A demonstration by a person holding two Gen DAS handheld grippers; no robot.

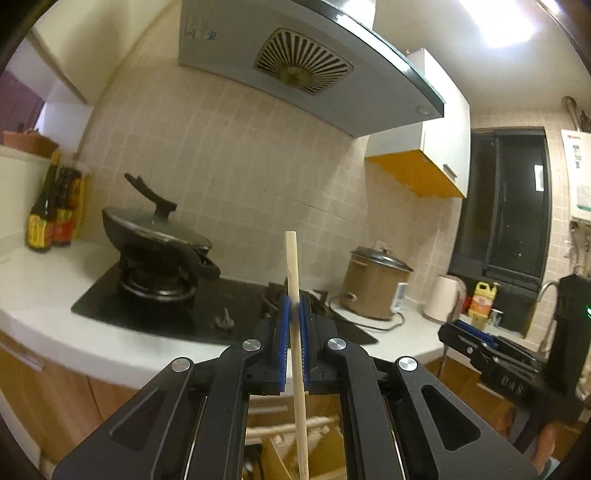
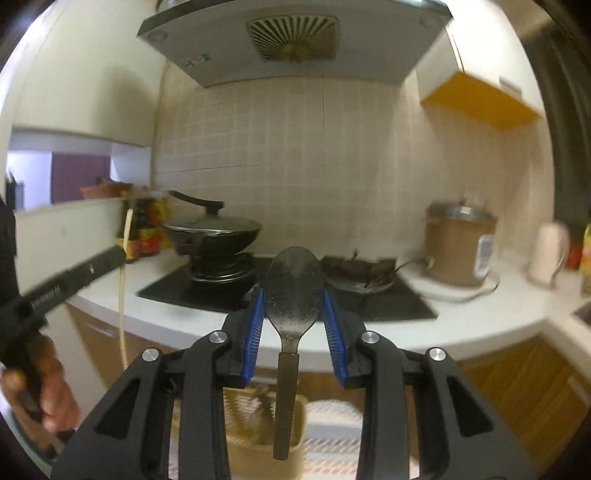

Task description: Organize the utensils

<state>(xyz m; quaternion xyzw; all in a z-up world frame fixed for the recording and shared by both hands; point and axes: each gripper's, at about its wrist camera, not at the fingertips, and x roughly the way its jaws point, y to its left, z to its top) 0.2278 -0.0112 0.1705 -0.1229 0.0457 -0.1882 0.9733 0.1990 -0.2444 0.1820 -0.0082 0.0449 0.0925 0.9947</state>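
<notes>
Stove [image 1: 207, 310] behind – left claw [image 1: 294, 314] clamped on chopstick [image 1: 295, 295]; right claw [image 2: 294, 306] pinching spoon [image 2: 293, 291]

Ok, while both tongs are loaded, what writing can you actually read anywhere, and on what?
"0AS" or "DAS", uncertain: white characters on the body of the right tongs, which grip the spoon.
Unreadable, blurred: white print on the left tongs gripping the chopstick.
Unreadable, too small: range hood sticker; sauce bottles' labels; water heater panel.
</notes>
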